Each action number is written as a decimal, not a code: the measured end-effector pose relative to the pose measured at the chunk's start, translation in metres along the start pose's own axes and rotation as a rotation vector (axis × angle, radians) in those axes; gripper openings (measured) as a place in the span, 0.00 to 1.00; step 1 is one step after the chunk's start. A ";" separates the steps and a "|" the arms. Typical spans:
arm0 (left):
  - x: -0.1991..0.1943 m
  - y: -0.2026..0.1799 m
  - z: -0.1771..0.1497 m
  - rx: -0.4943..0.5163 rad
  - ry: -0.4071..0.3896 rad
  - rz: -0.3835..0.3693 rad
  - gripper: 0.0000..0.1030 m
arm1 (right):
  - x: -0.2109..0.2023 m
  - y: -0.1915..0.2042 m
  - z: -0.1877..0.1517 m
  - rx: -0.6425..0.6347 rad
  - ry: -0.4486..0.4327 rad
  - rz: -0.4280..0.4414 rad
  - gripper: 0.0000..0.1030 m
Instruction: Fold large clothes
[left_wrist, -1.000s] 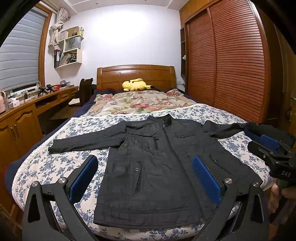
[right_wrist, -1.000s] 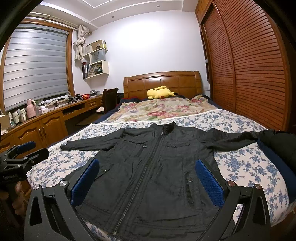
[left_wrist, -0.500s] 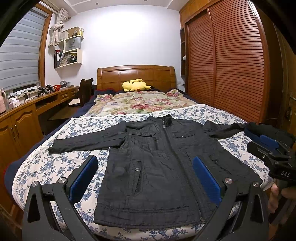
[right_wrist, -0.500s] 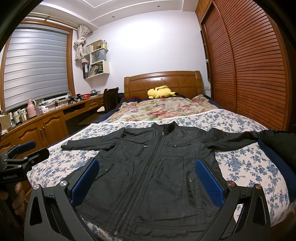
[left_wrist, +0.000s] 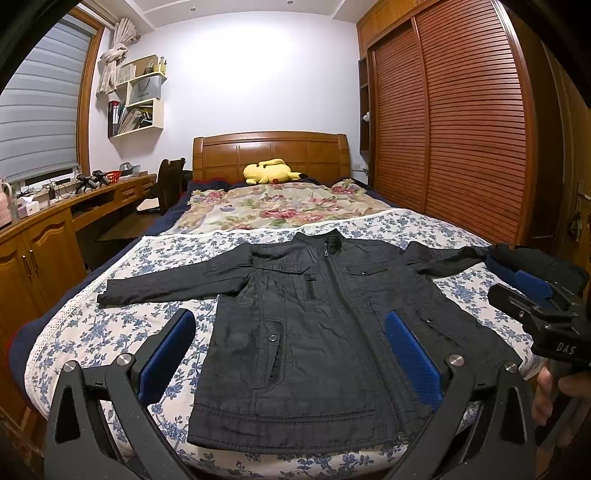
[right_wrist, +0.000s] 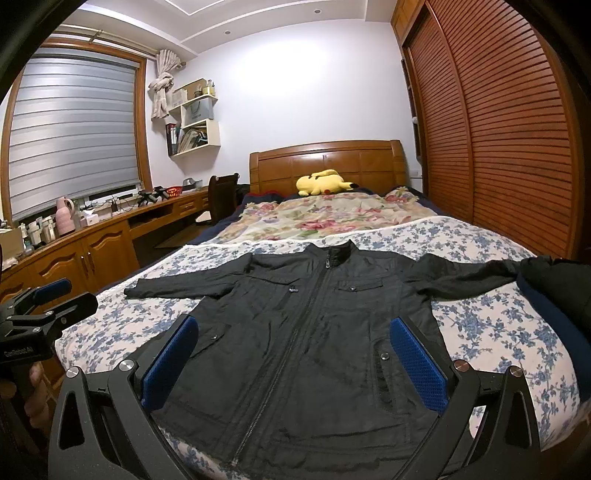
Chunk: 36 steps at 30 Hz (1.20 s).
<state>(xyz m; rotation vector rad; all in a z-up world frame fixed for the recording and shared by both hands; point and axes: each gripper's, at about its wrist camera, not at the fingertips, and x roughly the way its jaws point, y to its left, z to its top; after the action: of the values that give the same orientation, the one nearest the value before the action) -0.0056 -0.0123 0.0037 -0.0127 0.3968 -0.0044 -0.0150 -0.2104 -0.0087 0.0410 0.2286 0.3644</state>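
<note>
A black zip-up jacket lies flat and face up on the flowered bedsheet, collar toward the headboard, both sleeves spread out sideways. It also shows in the right wrist view. My left gripper is open and empty, held above the jacket's hem near the foot of the bed. My right gripper is open and empty, also above the lower part of the jacket. Each gripper shows at the edge of the other's view: the right one, the left one.
A dark bundle of clothes lies at the bed's right edge over the jacket's sleeve end. A yellow plush toy sits by the wooden headboard. A wooden desk runs along the left; a slatted wardrobe stands right.
</note>
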 end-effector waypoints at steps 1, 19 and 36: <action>-0.001 0.001 0.000 0.000 0.000 0.000 1.00 | 0.000 0.000 0.000 0.001 0.000 0.000 1.00; -0.004 -0.001 0.002 0.001 -0.003 -0.002 1.00 | 0.000 0.001 0.000 0.004 -0.006 0.003 1.00; -0.002 0.005 0.000 -0.004 0.009 0.003 1.00 | 0.003 0.002 -0.001 -0.005 -0.004 0.009 1.00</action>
<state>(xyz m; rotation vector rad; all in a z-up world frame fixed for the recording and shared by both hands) -0.0074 -0.0075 0.0042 -0.0161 0.4061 -0.0011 -0.0135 -0.2072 -0.0099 0.0383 0.2233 0.3736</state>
